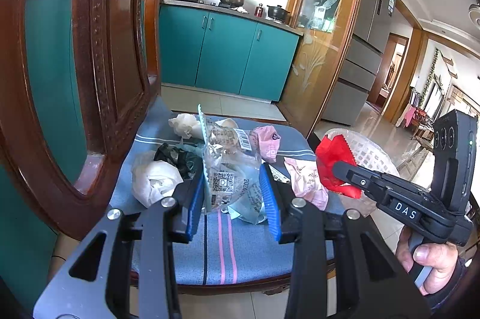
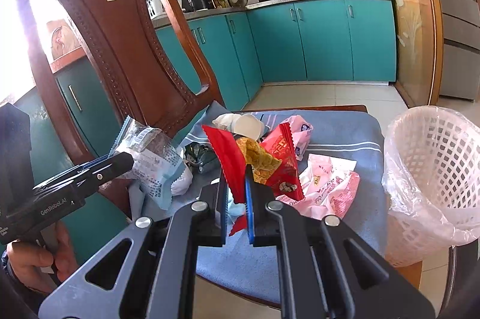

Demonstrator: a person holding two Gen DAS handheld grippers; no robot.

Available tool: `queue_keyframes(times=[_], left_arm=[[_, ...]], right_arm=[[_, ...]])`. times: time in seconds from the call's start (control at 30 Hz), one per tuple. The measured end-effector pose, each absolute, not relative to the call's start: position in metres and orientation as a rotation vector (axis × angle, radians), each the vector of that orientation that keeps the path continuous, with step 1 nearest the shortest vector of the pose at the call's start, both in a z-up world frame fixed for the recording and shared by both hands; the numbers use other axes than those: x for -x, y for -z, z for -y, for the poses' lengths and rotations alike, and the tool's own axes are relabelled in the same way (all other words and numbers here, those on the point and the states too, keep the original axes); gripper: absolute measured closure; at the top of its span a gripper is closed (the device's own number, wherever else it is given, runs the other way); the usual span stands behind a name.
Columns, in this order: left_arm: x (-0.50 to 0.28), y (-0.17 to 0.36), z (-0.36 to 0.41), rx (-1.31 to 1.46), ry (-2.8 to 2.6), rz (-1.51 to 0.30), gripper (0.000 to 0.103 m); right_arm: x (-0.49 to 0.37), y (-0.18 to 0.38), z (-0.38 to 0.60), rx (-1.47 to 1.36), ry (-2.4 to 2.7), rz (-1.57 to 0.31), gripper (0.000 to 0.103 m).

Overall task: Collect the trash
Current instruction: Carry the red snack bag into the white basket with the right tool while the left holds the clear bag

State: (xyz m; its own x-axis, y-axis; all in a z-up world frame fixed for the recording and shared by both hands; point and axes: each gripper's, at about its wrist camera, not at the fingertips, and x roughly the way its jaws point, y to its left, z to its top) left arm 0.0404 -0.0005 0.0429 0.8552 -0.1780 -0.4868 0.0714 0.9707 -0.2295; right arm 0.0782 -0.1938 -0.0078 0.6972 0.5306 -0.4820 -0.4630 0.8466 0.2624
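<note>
My left gripper [image 1: 232, 193] is shut on a clear plastic wrapper [image 1: 231, 166] with a QR code, held above the chair's blue striped cushion [image 1: 249, 256]. From the right wrist view this gripper [image 2: 127, 161] pinches the same wrapper [image 2: 156, 166] at the left. My right gripper [image 2: 237, 196] is shut on a red snack wrapper [image 2: 280, 160] with a yellow inside; in the left wrist view it [image 1: 337, 169] holds that red wrapper [image 1: 333, 160] at the right. On the cushion lie pink wrappers [image 2: 330, 187], white tissue [image 1: 156, 181] and a dark bag [image 1: 177, 157].
A white lattice basket [image 2: 432, 169] lined with a clear bag stands right of the chair. The carved wooden chair back [image 2: 120, 43] rises at the left. Teal kitchen cabinets [image 2: 324, 43] and a tiled floor lie behind. A hand [image 1: 432, 265] holds each gripper's handle.
</note>
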Motion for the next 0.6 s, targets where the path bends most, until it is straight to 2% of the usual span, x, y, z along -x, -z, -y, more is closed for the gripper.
queue_keyframes(times=[0.6], left_arm=[[-0.040, -0.043, -0.002, 0.206, 0.128, -0.532, 0.066]], right_arm=[[-0.081, 0.000, 0.211, -0.118, -0.473, -0.528, 0.093]])
